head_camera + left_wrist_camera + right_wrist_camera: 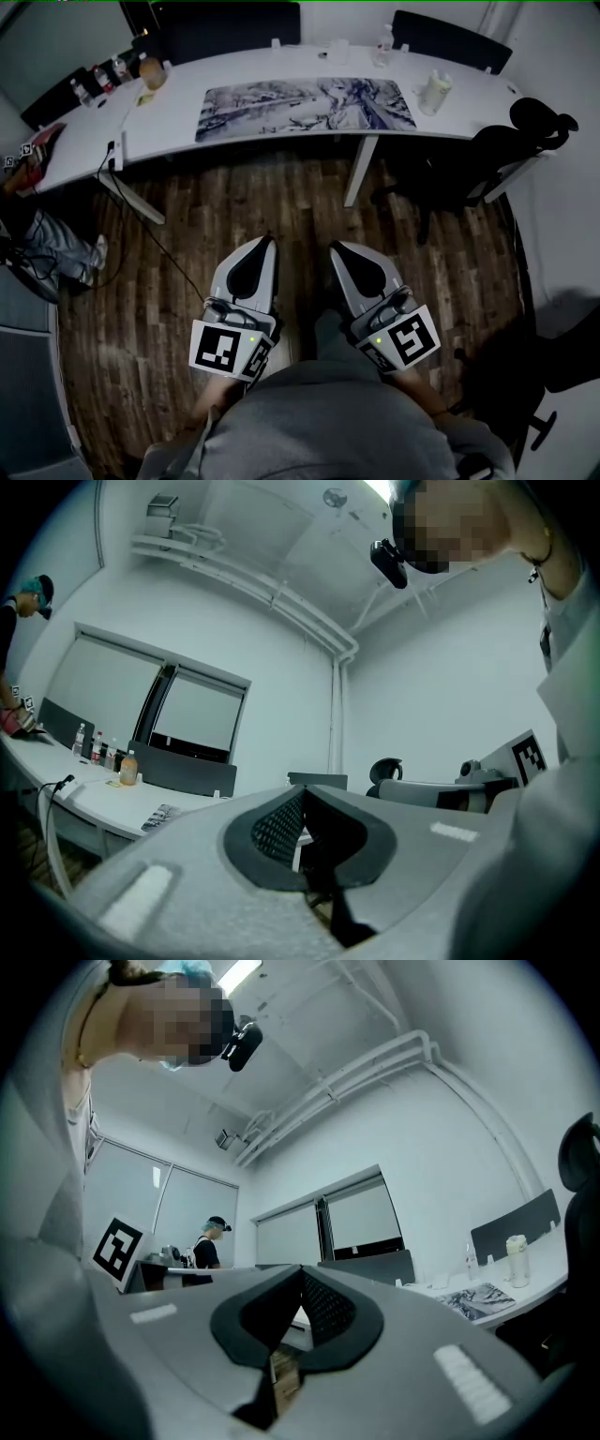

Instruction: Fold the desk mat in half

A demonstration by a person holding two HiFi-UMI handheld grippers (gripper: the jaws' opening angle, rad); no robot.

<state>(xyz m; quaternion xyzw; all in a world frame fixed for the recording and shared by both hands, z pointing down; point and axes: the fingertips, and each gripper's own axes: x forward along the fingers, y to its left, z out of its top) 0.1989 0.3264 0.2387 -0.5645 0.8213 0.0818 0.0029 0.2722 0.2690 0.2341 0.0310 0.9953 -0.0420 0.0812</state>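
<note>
Beyond the wood floor (281, 202), one white desk (272, 67) at twelve o'clock bears one flat desk mat (305, 105) and perhaps four bottles (101, 78) at ten, while the left gripper (263, 246) and right gripper (339, 249) at six are closed, empty.

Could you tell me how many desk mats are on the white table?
1. The desk mat lies flat across the middle of the white table; no other shows.

Dark wood-plank floor (281, 216) underfoot, long white bench (178, 103) ahead, black office chair (539, 127) at its right end. Pale walls (441, 696), blinds down over windows (361, 1213), ceiling light (236, 973) on.
</note>
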